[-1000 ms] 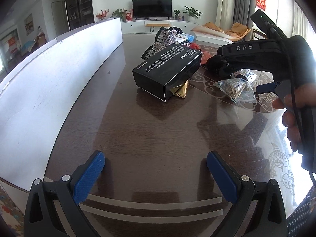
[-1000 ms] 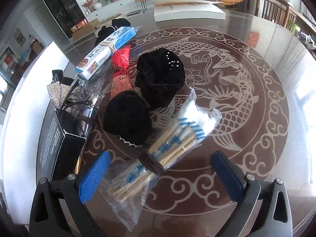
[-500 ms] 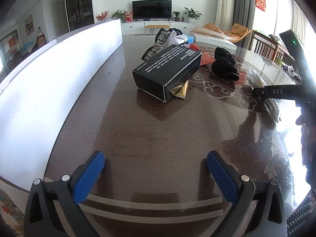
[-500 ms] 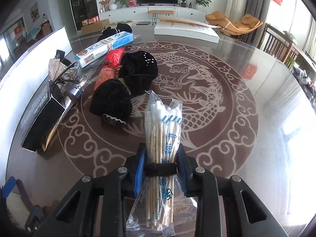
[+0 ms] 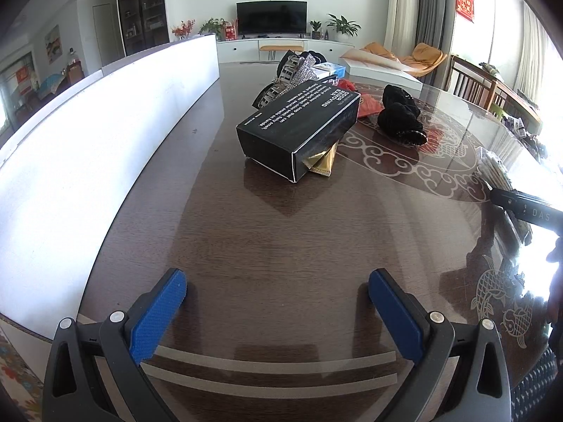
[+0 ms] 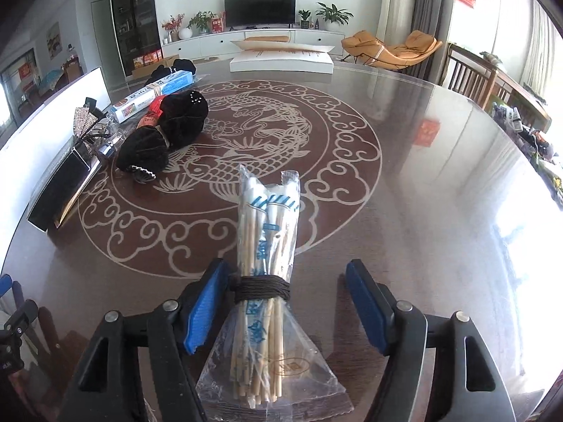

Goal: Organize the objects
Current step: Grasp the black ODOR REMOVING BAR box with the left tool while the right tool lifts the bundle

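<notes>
I see my right gripper (image 6: 286, 302) opening around the clear-bagged, cord-tied bundle of wooden chopsticks (image 6: 265, 274) lying on the glossy dark table (image 6: 404, 183), left pad touching, right pad clear, lower bag cut off, while my left gripper (image 5: 278, 311) gapes empty.

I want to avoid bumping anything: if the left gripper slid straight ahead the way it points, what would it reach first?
Bare tabletop lies right ahead of the left gripper. The first object in line looks like the black box, tilted on a gold packet; depth is hard to judge in this fisheye view.
</notes>
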